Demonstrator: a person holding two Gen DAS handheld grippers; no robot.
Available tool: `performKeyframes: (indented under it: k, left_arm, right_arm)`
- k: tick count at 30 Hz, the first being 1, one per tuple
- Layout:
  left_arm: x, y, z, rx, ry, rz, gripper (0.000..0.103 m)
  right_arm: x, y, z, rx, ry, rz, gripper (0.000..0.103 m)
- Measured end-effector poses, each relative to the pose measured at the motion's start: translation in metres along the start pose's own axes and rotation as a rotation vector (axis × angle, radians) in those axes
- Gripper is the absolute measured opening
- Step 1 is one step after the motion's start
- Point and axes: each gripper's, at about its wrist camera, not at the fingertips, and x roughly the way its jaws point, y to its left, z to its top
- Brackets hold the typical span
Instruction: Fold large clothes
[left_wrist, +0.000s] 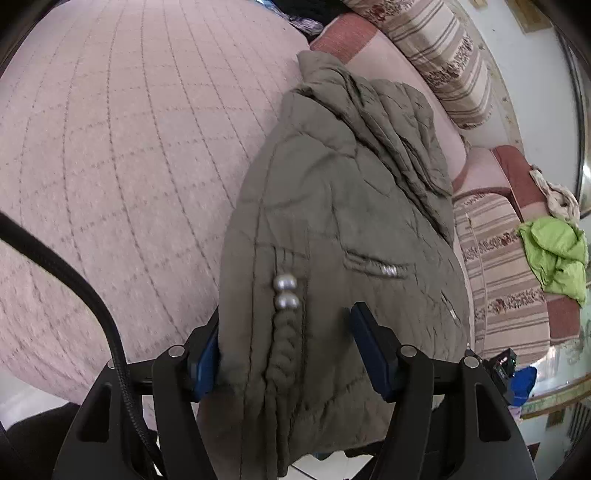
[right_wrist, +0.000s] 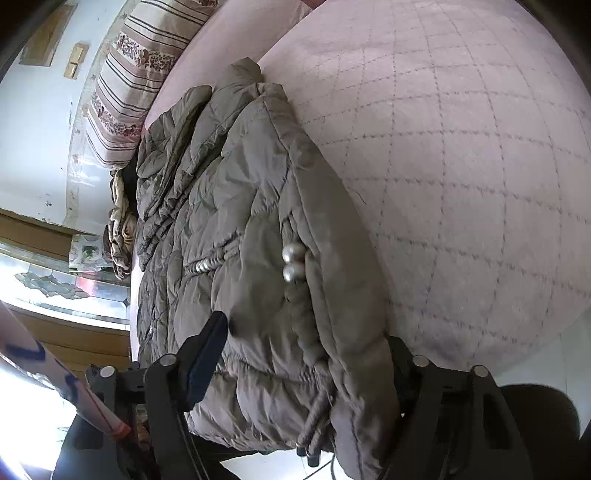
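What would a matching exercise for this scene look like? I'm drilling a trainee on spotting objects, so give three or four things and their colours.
Things:
1. padded jacket
2. quilted cover
3. crumpled garment on the sofa
4. round beads on the jacket

Colours:
A. silver
B. bright green
C. olive grey
D. pale pink

Pairs: 1-C, 2-D, 3-B, 4-A

One olive quilted jacket (left_wrist: 332, 206) is lying on one pink quilted bedspread (left_wrist: 110, 147), showing two silver beads (left_wrist: 286, 291). Two striped cushions (left_wrist: 443, 55) and one lime-green garment (left_wrist: 554, 254) are sitting nearby.
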Motion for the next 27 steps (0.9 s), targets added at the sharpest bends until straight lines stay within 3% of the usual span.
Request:
performKeyframes:
  k: [6, 15, 21, 23, 26, 27]
  left_arm:
    - [0.005, -0.009, -0.008, 0.038, 0.006, -0.011, 0.063]
    - [0.014, -0.012, -0.017, 0.047, 0.048, -0.111, 0.065]
    - [0.02, -0.033, -0.026, 0.134, 0.033, -0.015, 0.065]
    - [0.02, -0.034, -0.027, 0.112, 0.018, 0.027, 0.052]
    - [0.016, -0.033, -0.027, 0.057, 0.009, 0.096, 0.031]
    - [0.014, -0.033, -0.027, 0.044, 0.007, 0.099, 0.029]
  right_arm:
    - [0.0, -0.006, -0.01, -0.002, 0.01, 0.049, 0.07]
    - [0.012, 0.0, -0.025, -0.043, 0.054, 0.12, 0.068]
    - [0.025, 0.009, -0.029, -0.043, 0.069, 0.136, 0.052]
    - [0.027, 0.012, -0.031, -0.048, 0.065, 0.126, 0.049]
    - [0.028, 0.019, -0.031, -0.063, 0.049, 0.084, 0.034]
    - [0.027, 0.021, -0.031, -0.068, 0.044, 0.077, 0.03]
